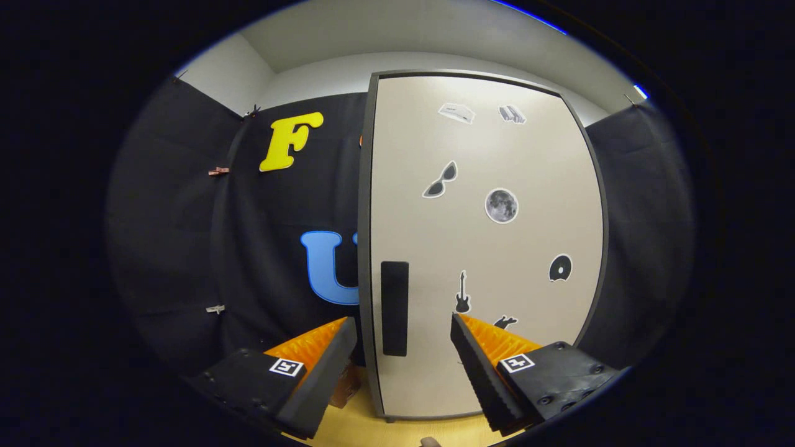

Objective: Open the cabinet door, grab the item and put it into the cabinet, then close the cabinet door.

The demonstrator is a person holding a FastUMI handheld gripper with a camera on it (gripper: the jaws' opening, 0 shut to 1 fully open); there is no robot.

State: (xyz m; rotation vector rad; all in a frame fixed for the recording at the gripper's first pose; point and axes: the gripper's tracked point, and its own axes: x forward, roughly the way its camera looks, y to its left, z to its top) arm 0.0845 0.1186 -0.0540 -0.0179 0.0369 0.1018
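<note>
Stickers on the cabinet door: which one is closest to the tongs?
The small black hand-shaped sticker, lowest on the beige cabinet door, just beyond the open tongs and beside one finger's tip. The black guitar sticker sits slightly higher.

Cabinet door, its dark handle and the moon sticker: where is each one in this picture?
Cabinet door (pixel 528 161): gripper view, bare pale panel, beyond the open gripper (pixel 404 338).
Handle (pixel 394 307): gripper view, middle of the dark vertical strip, between the fingers.
Moon sticker (pixel 501 205): gripper view, centre of the round disc.

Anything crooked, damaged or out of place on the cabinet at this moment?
Nothing stands out. The cabinet door is shut and sits straight, its stickers flat, the dark handle intact. The hand-held gripper is open, fingers either side of the handle, not touching.
</note>
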